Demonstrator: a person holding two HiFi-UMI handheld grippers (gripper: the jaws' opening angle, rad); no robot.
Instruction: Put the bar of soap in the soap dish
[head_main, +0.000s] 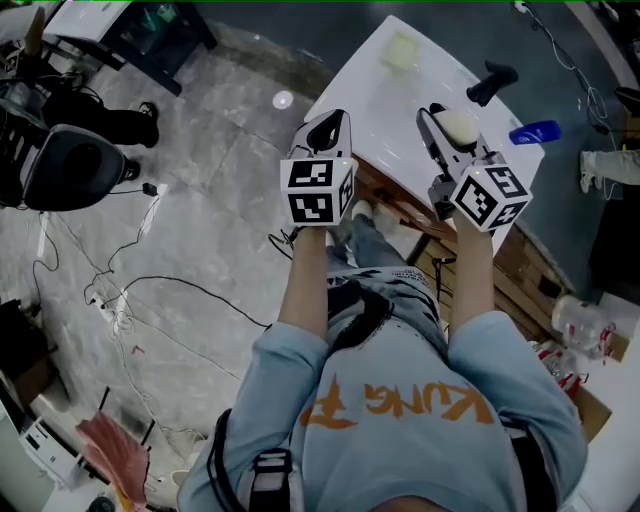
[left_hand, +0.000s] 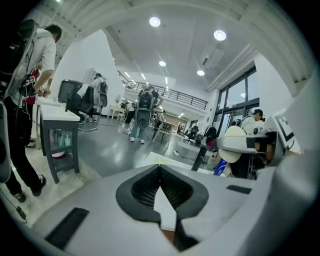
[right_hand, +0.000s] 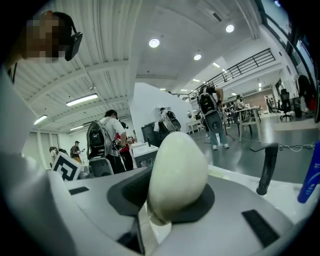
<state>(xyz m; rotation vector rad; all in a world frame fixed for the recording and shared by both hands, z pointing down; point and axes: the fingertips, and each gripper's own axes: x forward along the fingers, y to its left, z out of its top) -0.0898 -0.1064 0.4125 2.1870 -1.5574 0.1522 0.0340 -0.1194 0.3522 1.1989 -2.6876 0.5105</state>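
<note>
A cream oval bar of soap (head_main: 458, 127) sits between the jaws of my right gripper (head_main: 452, 132), which is shut on it above the near part of the white table (head_main: 385, 105). In the right gripper view the soap (right_hand: 177, 170) fills the space between the dark pads (right_hand: 125, 192). A pale yellowish soap dish (head_main: 401, 51) rests at the table's far end, well beyond both grippers. My left gripper (head_main: 325, 130) hovers at the table's left edge with its fingertips together and nothing in them; its own view shows the dark pads (left_hand: 140, 187) meeting.
A black handle-like object (head_main: 492, 81) and a blue item (head_main: 535, 131) lie on the table's right side. A wooden frame (head_main: 520, 280) runs under the table. On the floor to the left are an office chair (head_main: 65, 165) and cables (head_main: 130, 290).
</note>
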